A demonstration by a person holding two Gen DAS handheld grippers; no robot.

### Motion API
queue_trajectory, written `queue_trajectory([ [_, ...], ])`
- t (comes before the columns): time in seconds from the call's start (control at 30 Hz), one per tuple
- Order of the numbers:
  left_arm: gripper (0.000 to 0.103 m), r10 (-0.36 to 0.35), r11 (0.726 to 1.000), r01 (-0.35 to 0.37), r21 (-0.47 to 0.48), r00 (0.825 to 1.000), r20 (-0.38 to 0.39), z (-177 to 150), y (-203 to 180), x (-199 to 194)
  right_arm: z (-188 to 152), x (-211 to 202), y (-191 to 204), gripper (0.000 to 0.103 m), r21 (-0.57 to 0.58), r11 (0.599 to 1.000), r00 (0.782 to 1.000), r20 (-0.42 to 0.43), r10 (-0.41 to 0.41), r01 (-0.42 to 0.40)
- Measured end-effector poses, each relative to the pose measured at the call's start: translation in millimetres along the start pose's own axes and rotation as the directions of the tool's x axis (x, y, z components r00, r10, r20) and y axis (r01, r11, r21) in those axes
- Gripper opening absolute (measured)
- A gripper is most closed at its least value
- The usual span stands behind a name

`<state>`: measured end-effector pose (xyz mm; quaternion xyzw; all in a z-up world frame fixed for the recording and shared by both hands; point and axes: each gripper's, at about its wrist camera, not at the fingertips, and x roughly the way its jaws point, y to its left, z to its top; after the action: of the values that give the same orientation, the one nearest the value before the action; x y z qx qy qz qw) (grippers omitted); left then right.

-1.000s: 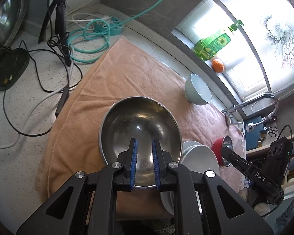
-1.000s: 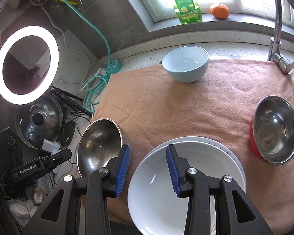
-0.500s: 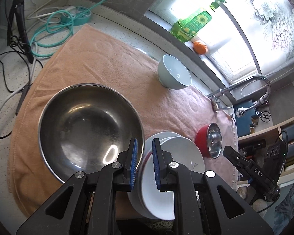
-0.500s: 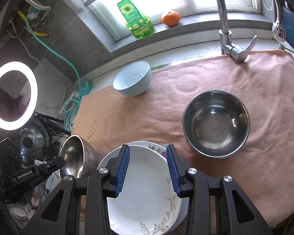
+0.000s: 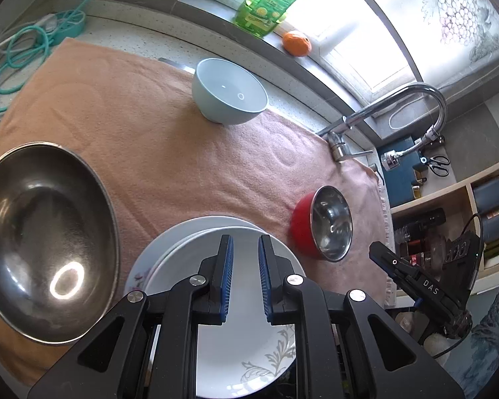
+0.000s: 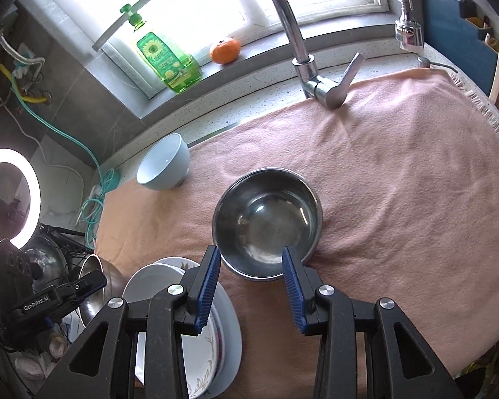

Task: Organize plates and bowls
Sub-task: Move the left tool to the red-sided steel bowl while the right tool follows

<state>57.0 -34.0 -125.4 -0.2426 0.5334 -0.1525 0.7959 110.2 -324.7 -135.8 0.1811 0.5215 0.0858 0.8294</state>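
Observation:
A stack of white plates with a grey leaf pattern lies at the towel's near edge, and my left gripper hovers over it. Its pads stand a narrow gap apart with nothing between them. To their left sits a large steel bowl. A pale blue bowl stands at the far edge. My right gripper hangs open above the near rim of a small steel bowl, which is red outside. It holds nothing. The plates lie to its left.
A peach towel covers the counter. A chrome faucet rises at the back. A green soap bottle and an orange sit on the window sill. Cables, a teal hose and a ring light lie to the left, shelves to the right.
Both grippers moved rightward across the towel: the left from above the large steel bowl to above the plates, the right from above the plates to the small steel bowl. Neither opening changed.

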Motion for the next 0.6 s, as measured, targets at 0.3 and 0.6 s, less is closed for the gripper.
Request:
queue_trajectory([
  [0.3,0.014,0.0,0.999,0.002,0.043,0.999,-0.039,3,-30,29,10,6,-28,0.035,0.023,1.0,1.0,-0.002,-0.018,0.018],
  [0.6,0.014,0.005,0.996,0.003,0.091,0.996,-0.085,4,-57,63,18,18,-41,0.035,0.007,1.0,1.0,-0.018,-0.025,0.025],
])
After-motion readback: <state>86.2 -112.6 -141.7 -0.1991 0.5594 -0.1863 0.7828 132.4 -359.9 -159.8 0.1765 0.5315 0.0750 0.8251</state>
